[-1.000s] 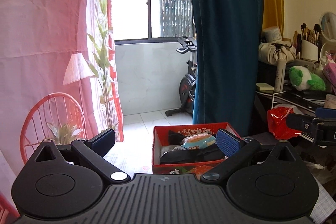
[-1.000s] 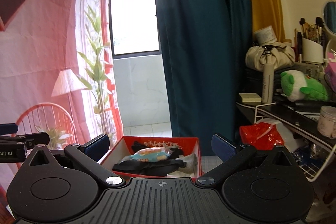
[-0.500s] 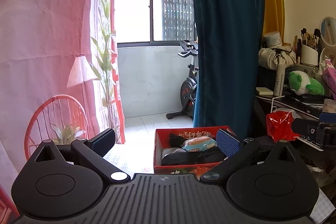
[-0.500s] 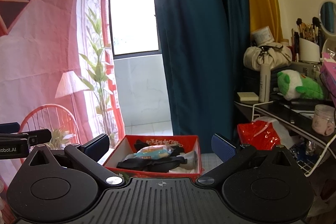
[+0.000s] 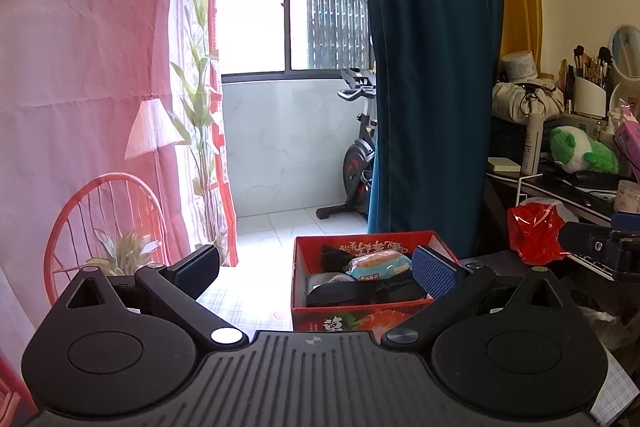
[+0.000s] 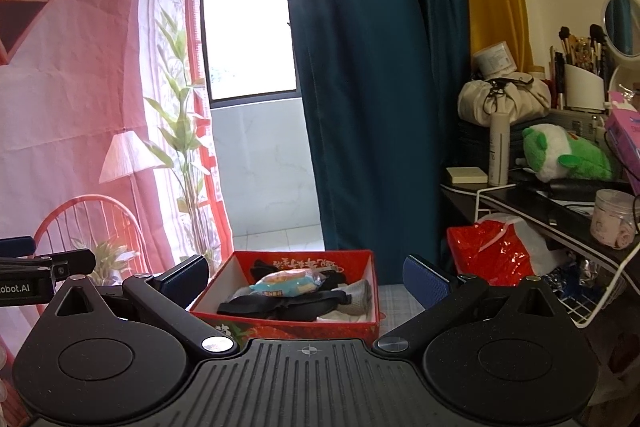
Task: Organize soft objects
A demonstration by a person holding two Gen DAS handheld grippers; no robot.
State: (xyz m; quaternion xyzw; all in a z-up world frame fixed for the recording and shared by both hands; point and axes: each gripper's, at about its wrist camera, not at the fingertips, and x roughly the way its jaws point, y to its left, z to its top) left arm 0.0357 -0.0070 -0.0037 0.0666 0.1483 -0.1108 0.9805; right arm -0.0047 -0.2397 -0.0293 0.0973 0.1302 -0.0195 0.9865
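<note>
A red cardboard box stands on a checked cloth in front of both grippers. It holds a blue snack packet, black fabric and a grey sock. My left gripper is open and empty, raised just before the box's left side. My right gripper is open and empty, raised over the box's near edge. Each gripper shows at the edge of the other's view.
A green and white plush toy lies on a cluttered black shelf at the right, beside a white bottle and a beige bag. A red plastic bag sits under the shelf. A teal curtain hangs behind the box.
Both grippers have tilted or drawn back a little, so the box sits lower and slightly further in both views. Both stay open and empty.
</note>
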